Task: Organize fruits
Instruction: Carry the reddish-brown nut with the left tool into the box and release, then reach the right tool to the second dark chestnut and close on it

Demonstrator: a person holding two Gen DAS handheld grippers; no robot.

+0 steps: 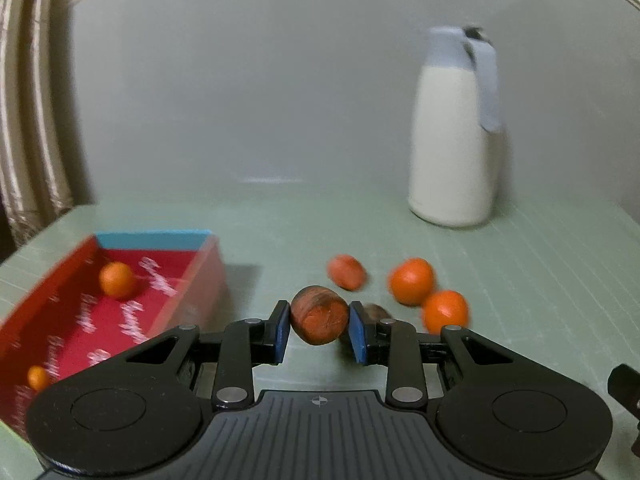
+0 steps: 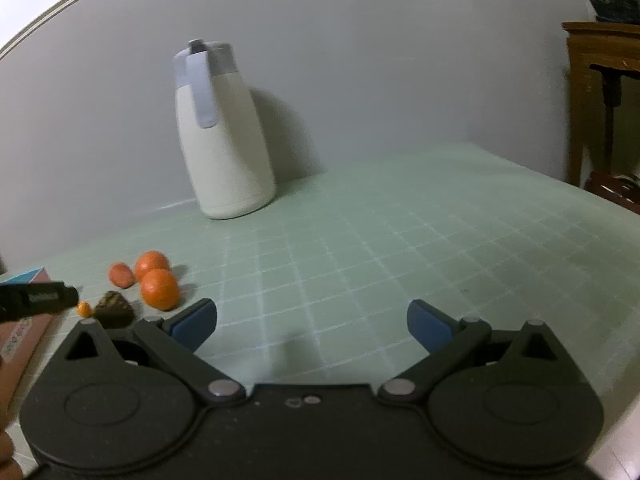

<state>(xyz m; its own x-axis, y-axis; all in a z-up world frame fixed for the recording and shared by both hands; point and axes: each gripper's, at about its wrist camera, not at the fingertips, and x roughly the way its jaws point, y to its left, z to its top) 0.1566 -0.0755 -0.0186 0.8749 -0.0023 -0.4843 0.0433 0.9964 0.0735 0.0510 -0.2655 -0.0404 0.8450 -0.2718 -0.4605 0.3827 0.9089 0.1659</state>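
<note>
My left gripper is shut on an orange-brown fruit, held just above the green table. To its left lies a red box with an orange and a smaller orange fruit inside. On the table beyond my fingers lie a reddish oval fruit, two oranges and a dark brown piece, half hidden by the right pad. My right gripper stands open over bare table, with the same oranges and brown piece off to its left.
A white thermos jug stands at the back against the grey wall. A curtain hangs at the far left. Wooden furniture stands past the table's right edge. The left gripper's black finger shows in the right wrist view.
</note>
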